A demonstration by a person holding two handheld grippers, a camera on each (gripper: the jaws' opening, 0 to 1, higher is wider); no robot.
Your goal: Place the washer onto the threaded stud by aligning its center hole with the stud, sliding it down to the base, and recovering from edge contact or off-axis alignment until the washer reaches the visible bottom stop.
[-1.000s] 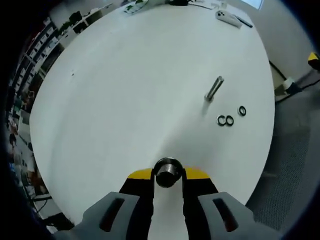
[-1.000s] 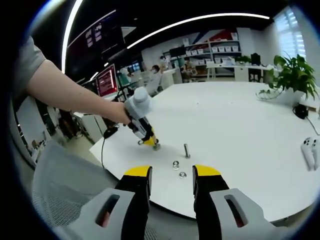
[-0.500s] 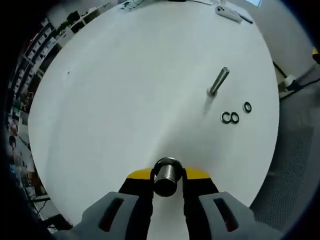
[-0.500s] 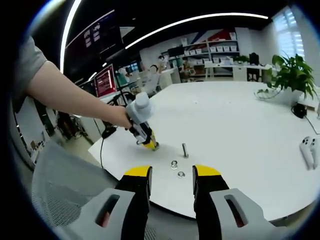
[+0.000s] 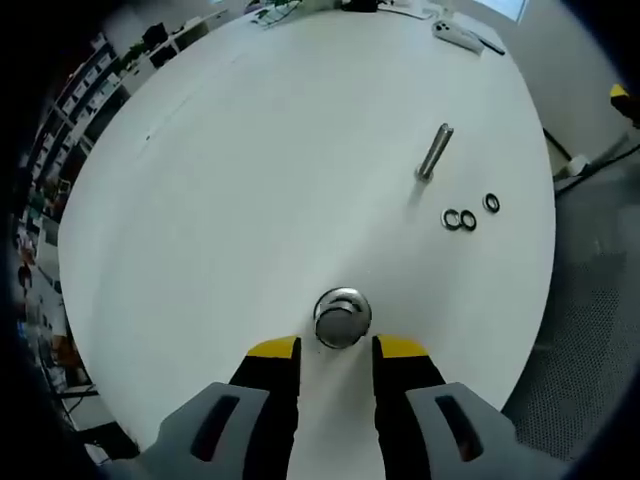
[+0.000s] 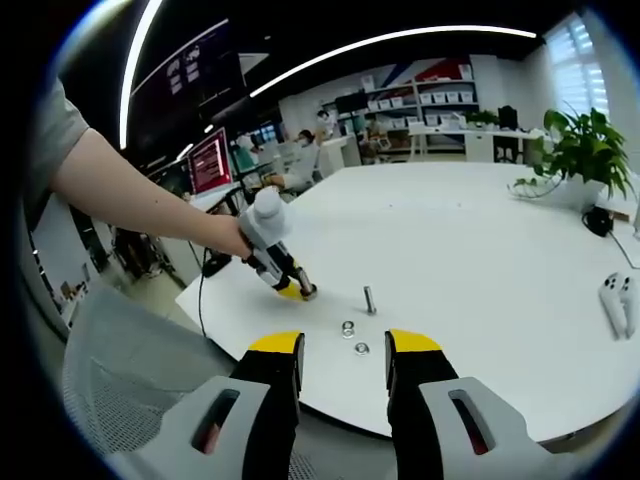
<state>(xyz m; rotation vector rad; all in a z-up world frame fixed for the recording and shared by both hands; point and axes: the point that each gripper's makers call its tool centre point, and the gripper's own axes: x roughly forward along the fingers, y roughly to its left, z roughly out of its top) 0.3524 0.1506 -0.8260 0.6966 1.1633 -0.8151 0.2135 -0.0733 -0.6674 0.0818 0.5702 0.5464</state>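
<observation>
The threaded stud [image 5: 434, 152] stands upright on the white table [image 5: 250, 180], with three dark washers [image 5: 460, 219] lying on the table beside it. A short metal cylinder [image 5: 342, 317] stands on the table just beyond the yellow tips of my left gripper [image 5: 338, 350], which is open and apart from it. In the right gripper view the stud [image 6: 370, 299] and two washers [image 6: 348, 328] lie ahead of my right gripper [image 6: 345, 345]. That one hangs open and holds nothing, back from the table's near edge. The left gripper [image 6: 297, 291], held in a person's hand, points down at the table left of the stud.
A white controller [image 6: 620, 300] and a potted plant [image 6: 585, 150] sit at the table's far right. A grey mesh chair [image 6: 130, 380] stands below the table edge on the left. The table's rim [image 5: 545, 260] runs close to the washers.
My left gripper has opened and drawn back from the metal cylinder, which now stands free on the table. The right gripper has stayed put.
</observation>
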